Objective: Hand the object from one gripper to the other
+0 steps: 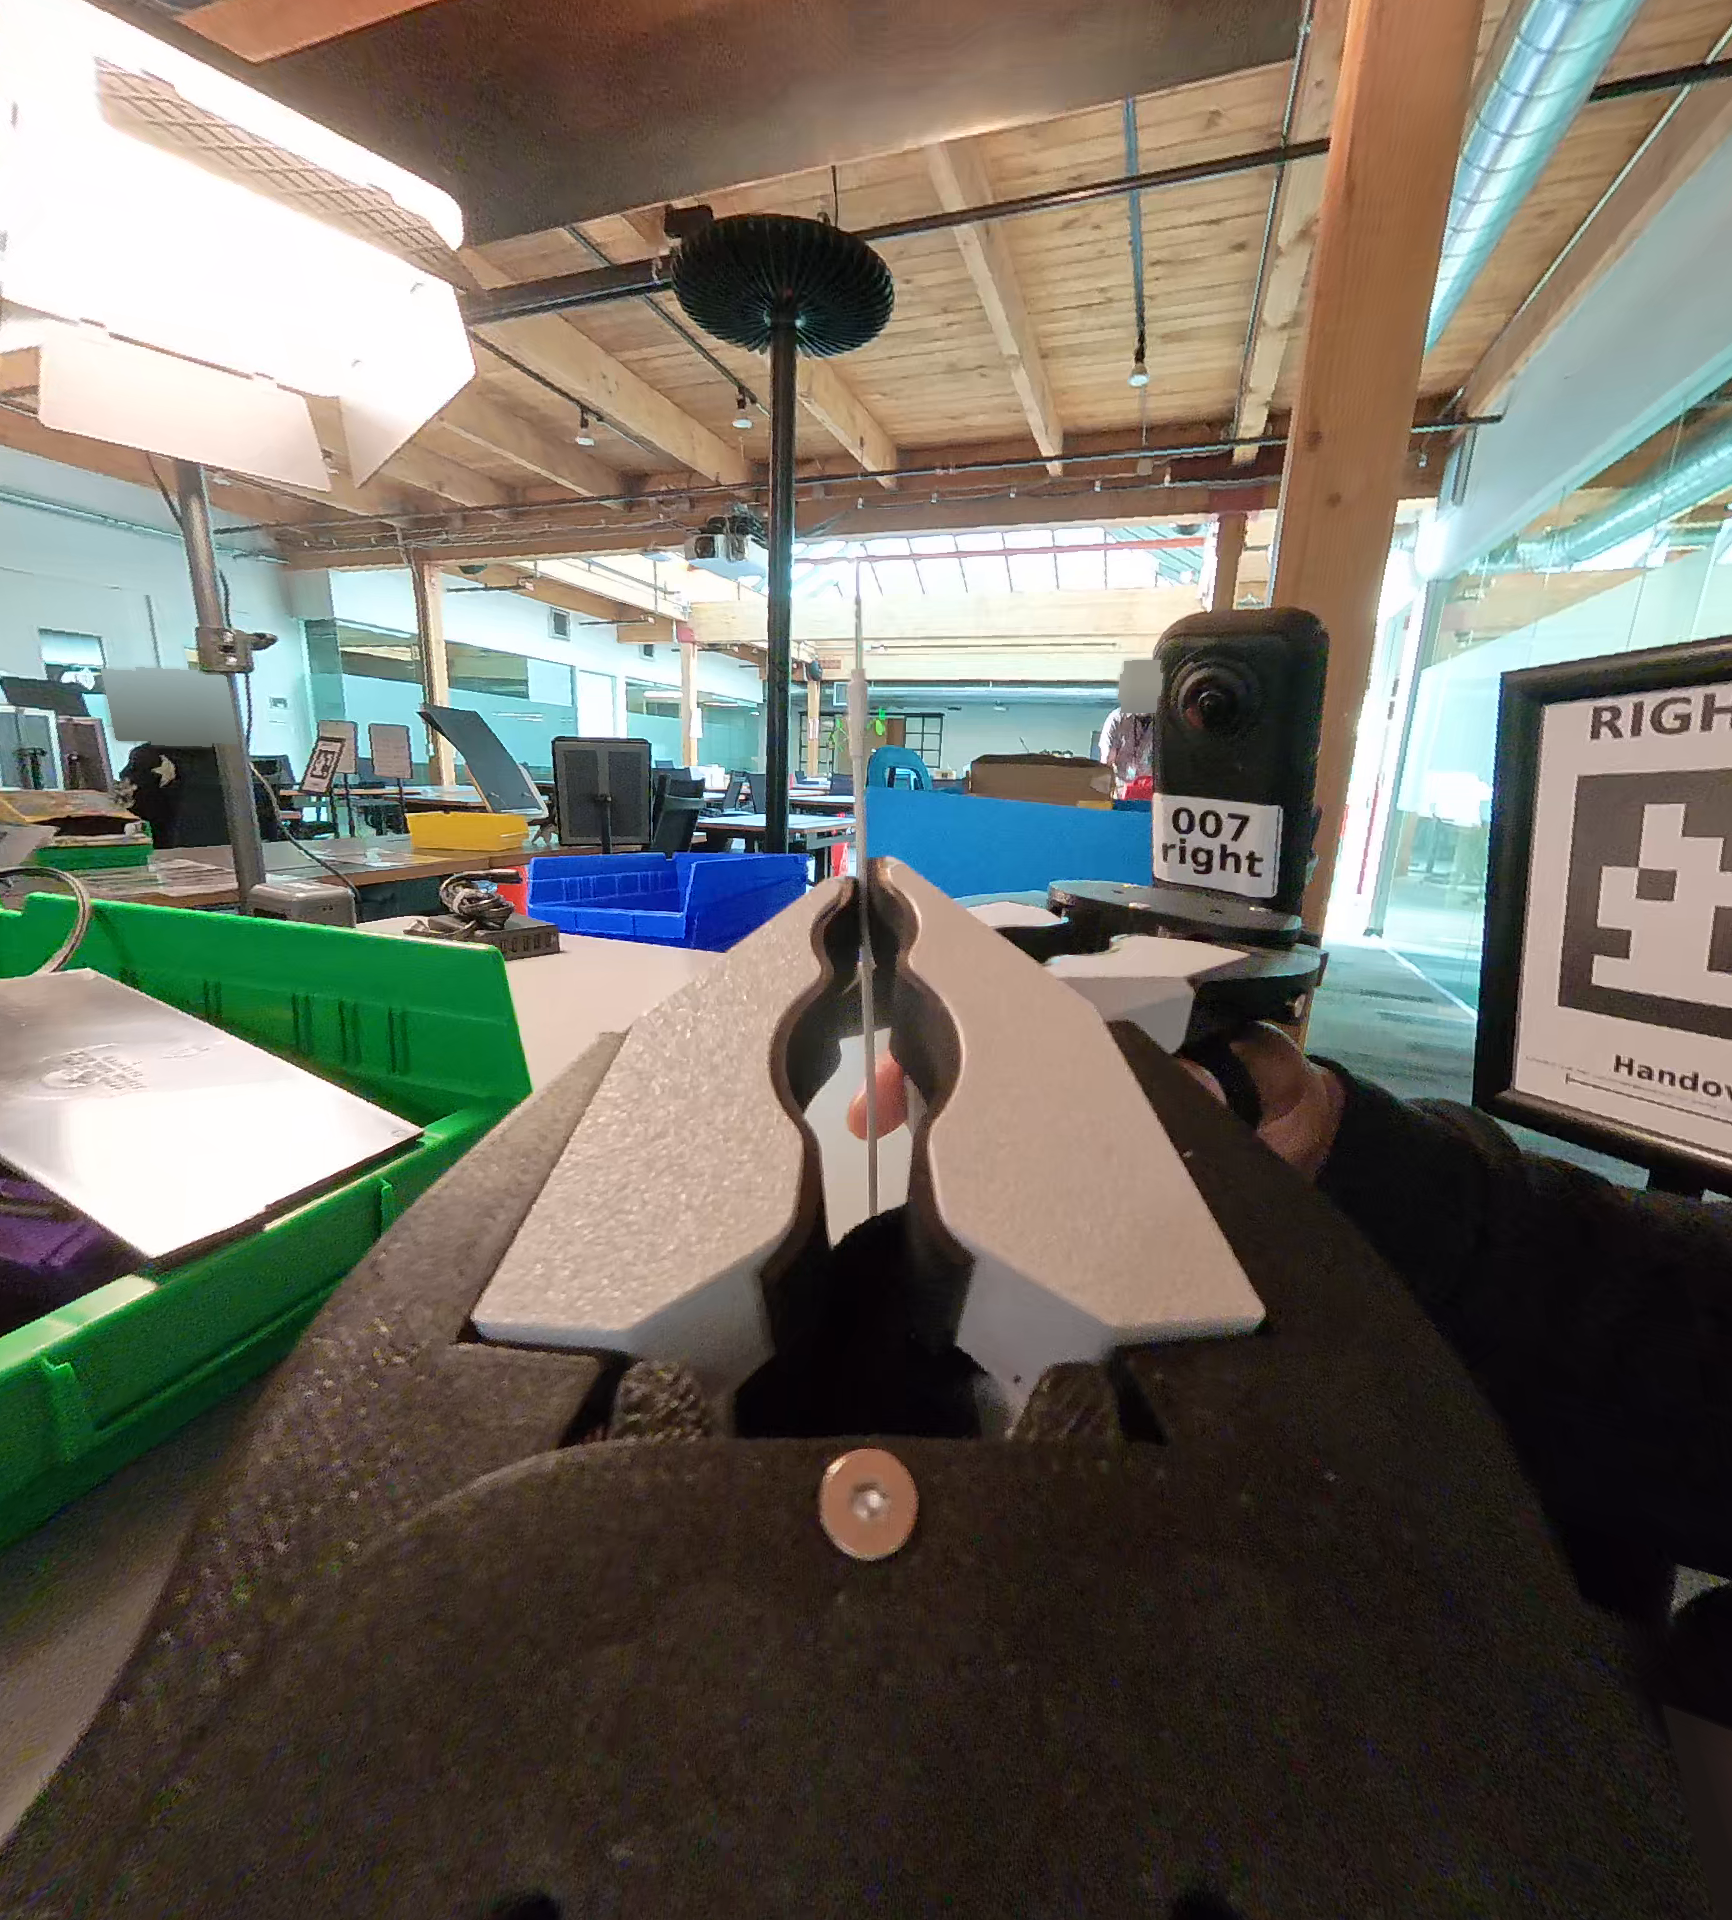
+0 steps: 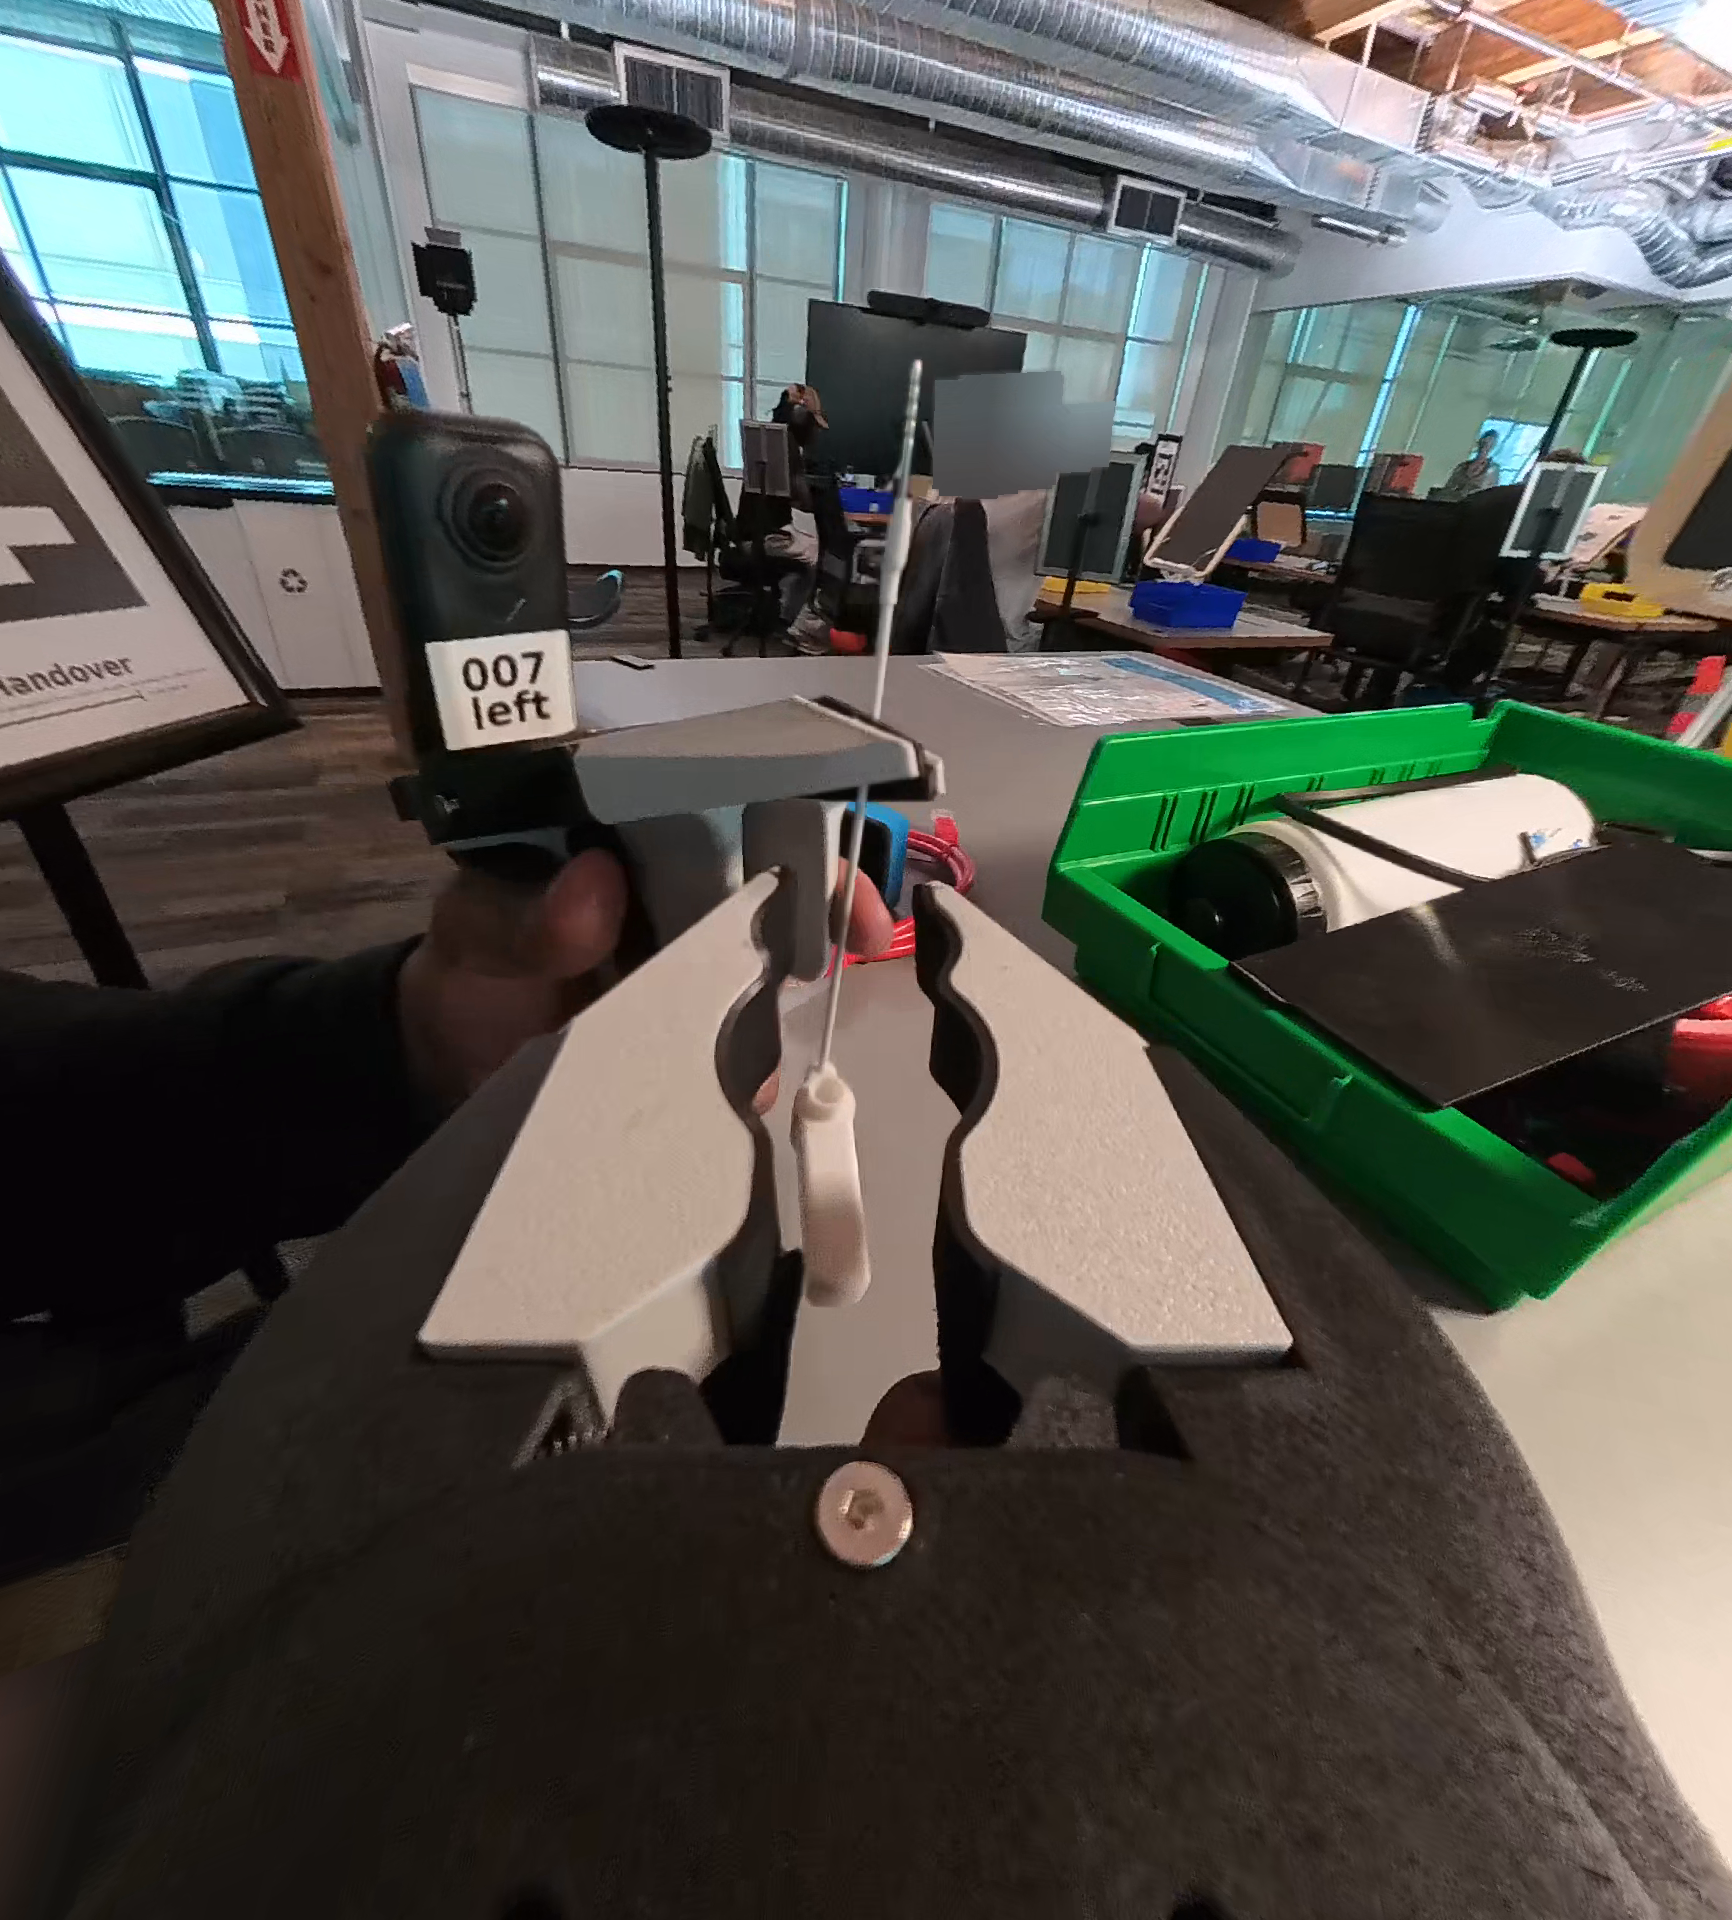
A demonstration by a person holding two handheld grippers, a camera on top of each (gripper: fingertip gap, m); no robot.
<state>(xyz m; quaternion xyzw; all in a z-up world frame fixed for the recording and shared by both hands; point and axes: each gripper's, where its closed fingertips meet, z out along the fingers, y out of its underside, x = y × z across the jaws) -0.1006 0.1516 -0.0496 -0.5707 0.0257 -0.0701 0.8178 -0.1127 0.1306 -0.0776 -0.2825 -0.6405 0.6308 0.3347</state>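
The object is a thin white rod (image 1: 871, 1039) with a bristled tip and a white plastic handle (image 2: 828, 1195). My left gripper (image 1: 867, 883) is shut on the rod's shaft and holds it upright above the table. In the right wrist view the left gripper (image 2: 919, 771) shows from the side, with the rod passing through its tips. My right gripper (image 2: 846, 896) is open. The handle hangs in the gap between its fingers, and I see no contact with either one. In the left wrist view the right gripper's camera body (image 1: 1236, 748) is close on the right.
A green bin (image 1: 238, 997) with a dark flat plate and other items is on the grey table (image 2: 1028, 748); it also shows in the right wrist view (image 2: 1246, 800). A framed marker sign (image 1: 1672, 904) stands nearby. A blue bin (image 1: 675, 894) and red cable (image 2: 945, 862) lie beyond.
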